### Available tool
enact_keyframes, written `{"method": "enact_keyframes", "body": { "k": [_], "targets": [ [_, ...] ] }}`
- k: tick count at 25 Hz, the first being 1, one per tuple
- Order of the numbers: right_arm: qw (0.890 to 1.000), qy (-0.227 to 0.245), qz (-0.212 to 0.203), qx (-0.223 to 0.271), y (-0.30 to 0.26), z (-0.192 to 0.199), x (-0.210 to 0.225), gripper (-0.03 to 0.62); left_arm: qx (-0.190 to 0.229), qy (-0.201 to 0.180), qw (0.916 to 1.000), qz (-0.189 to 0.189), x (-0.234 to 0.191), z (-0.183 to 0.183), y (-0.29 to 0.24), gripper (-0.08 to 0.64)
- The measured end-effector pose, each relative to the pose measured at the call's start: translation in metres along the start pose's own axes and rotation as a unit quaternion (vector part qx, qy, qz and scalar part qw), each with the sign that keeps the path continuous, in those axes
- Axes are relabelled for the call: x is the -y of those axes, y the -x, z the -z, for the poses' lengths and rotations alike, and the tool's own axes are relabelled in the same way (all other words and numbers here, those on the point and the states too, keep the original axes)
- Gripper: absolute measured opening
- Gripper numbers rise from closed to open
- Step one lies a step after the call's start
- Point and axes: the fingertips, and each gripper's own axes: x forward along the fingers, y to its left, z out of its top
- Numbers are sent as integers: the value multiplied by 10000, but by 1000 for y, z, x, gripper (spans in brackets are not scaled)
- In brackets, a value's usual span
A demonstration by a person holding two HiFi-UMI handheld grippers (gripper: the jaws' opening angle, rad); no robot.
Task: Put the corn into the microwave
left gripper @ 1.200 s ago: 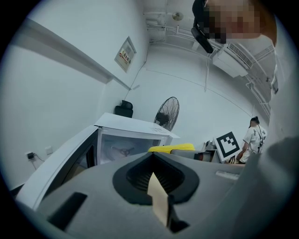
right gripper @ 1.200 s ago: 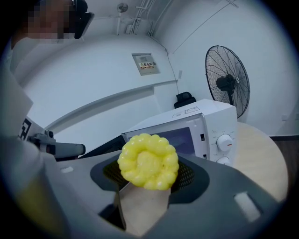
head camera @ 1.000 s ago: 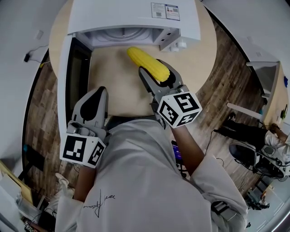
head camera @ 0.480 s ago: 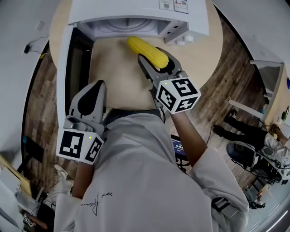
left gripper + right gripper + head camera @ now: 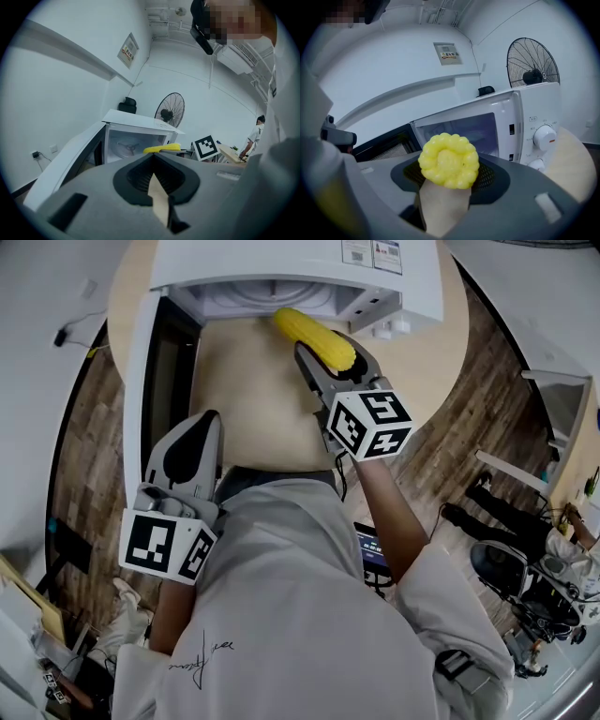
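Head view: the corn (image 5: pixel 314 337) is clamped in the right gripper (image 5: pixel 334 360) and has been carried forward, so its tip is now brought to the open mouth of the microwave (image 5: pixel 281 263). Insertion is judged imminent. The left gripper (image 5: pixel 199 432) is held back, closed and empty.

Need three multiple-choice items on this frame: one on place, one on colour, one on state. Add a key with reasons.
1. Where is the corn?
A. On a plate
B. In a bowl
C. In the right gripper, at the microwave's mouth

2. Microwave colour?
A. White
B. Black
C. Red

3. Microwave door?
A. Shut
B. Swung open
C. Missing

Key: 1 C, the jaws clamp the cob just before the cavity; 2 A, the casing is white; 3 B, the door stands out at the left.
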Motion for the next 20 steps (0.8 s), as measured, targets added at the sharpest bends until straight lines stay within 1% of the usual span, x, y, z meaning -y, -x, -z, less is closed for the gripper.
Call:
{"method": "enact_keyframes", "body": {
  "k": [7,11,15,20],
  "targets": [
    [9999,25,105,-13,-22,3,11,259,-35,-52,10000,7,1,-1,0,-8],
    [9998,31,188,22,-33,4,13,259,-45,-46,9999,-79,-3,-1,3,-8],
    [9996,-60,274,75,-44,5,16,259,-50,4,9998,-206,-10,0,6,-8],
    [9995,-19,316,52,-59,4,19,259,-82,17,9998,-199,-8,3,6,-8]
  ]
}}
